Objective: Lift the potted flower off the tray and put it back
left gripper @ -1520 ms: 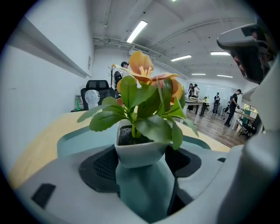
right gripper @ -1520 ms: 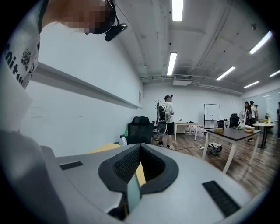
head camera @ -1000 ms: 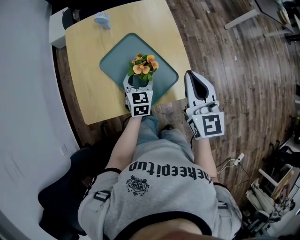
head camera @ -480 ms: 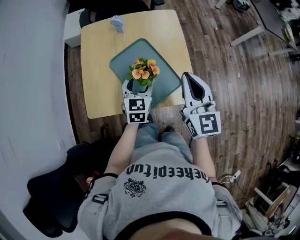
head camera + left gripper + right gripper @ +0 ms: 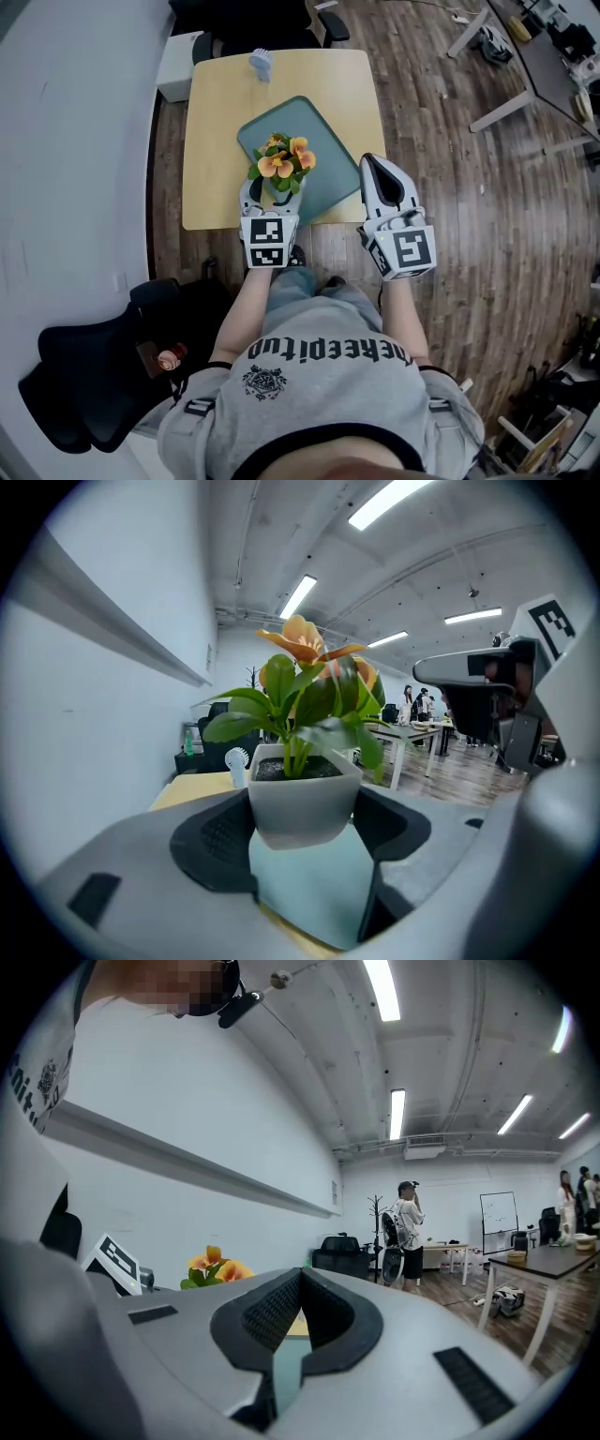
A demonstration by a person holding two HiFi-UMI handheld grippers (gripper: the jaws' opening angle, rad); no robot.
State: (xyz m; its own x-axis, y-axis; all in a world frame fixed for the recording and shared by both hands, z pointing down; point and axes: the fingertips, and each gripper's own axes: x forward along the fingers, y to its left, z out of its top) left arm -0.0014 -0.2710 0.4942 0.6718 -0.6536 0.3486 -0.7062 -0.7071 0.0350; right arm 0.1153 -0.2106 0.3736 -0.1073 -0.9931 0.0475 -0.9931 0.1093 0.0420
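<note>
Potted flower [image 5: 281,164] sat pinched between the jaws of the left claw [image 5: 274,195], the dark pads pressed on either side of its white pot [image 5: 302,794]. It stood upright, and the pot's base appeared to hang clear of the teal tray [image 5: 323,173] directly below that claw. The right claw [image 5: 384,183] hung empty off to the right of the left one, jaws pressed together with nothing between them. The pot narrowed toward its base and looked smooth, so it might have slid down through the pads if the squeeze eased. Any roll of the left claw could have tipped soil or leaves out. The pot seemed to hang over the near part of the tray, so lowering it straight down risked catching the tray's rim and leaving the pot tilted, or landing partly on the bench [image 5: 211,141]. The small white fan [image 5: 261,64], far beyond the left claw, looked too distant to interfere.
</note>
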